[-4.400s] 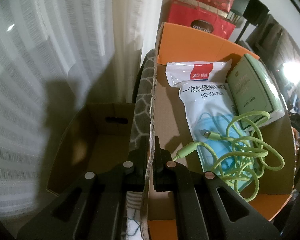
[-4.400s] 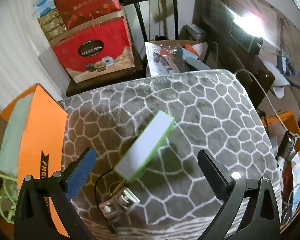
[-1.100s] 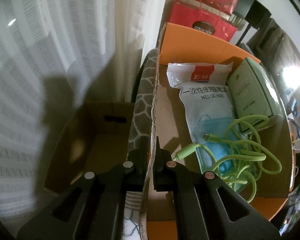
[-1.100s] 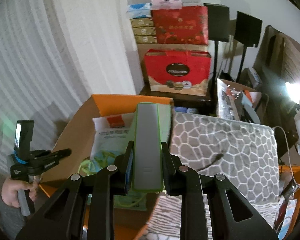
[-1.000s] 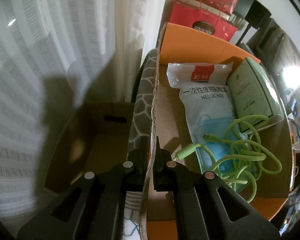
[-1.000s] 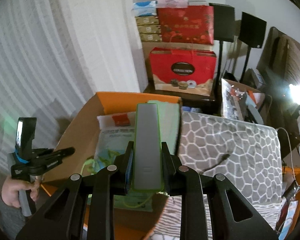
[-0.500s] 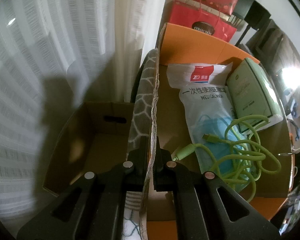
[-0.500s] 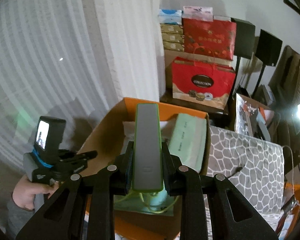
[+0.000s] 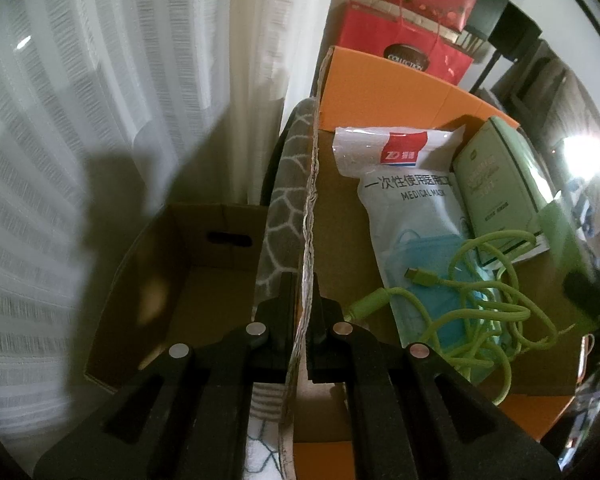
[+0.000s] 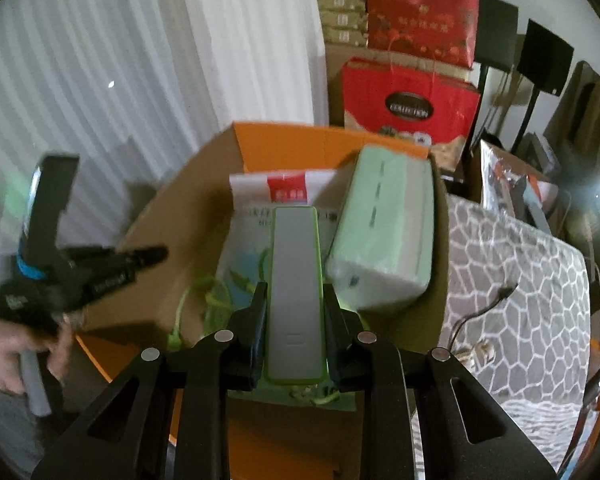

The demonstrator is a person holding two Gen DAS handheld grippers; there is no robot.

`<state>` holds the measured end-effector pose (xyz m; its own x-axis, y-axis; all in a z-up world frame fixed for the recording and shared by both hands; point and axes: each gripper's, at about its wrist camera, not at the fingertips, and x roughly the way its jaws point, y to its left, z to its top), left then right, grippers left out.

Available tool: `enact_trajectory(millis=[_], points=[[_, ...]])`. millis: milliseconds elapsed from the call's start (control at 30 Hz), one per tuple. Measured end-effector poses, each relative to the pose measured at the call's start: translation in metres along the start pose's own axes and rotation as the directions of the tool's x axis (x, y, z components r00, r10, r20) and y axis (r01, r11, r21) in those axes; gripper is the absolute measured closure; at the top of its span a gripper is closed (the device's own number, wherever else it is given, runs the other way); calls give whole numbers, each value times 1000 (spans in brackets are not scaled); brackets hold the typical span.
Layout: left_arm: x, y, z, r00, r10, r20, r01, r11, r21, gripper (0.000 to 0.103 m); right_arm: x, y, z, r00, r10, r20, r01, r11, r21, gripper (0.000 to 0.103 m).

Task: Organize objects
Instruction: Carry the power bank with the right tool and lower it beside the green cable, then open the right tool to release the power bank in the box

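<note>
Power bank: slim grey green-edged power bank (image 10: 296, 292), above open orange cardboard box (image 10: 284, 140).
Right gripper (image 10: 295, 300): clamped on power bank.
Left gripper (image 9: 305, 292): pinching box's side wall.

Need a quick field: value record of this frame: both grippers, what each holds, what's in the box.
left gripper: jaws shut on the side wall of the orange box
right gripper: jaws shut on the power bank, grey with a green edge, held above the box
box contents: medical mask pack, green tissue pack, green cable lying on the mask pack
beside box: patterned cloth, empty-looking brown carton
power bank in box: not yet
</note>
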<state>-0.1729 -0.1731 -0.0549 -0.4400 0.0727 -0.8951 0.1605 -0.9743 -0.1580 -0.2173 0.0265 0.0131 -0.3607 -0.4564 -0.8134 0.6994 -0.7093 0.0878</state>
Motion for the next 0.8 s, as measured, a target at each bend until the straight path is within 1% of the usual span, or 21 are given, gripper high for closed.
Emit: enact_trajectory(millis=[367,500,600,733,767,800], points=[[0,1,0,1000,2,0,-2,1000,-6,99,25,6,-19,998,15,-69,-18,999,-29,79],[1,2,1,1000,5,1,-5,1000,-7,99,41,11,-23,993,26,-117,-31,999,-37,79],[1,2,1,1000,5,1,-5,1000,-7,99,50,14,-26,990,17,-139,-24,999,-48,79],[1,2,0,1000,9,2,-9,1000,-16,99,52,17,-29,988,5,-155,-16,997,-72,78],[1,2,0,1000,9,3,-9,1000,-18,99,51,17,-29,988,6,-154,-17,997,-70,76],[1,2,0,1000,13,4,-13,1000,-27,99,48,16,-27,989,8,-149,-18,998,-66,75]])
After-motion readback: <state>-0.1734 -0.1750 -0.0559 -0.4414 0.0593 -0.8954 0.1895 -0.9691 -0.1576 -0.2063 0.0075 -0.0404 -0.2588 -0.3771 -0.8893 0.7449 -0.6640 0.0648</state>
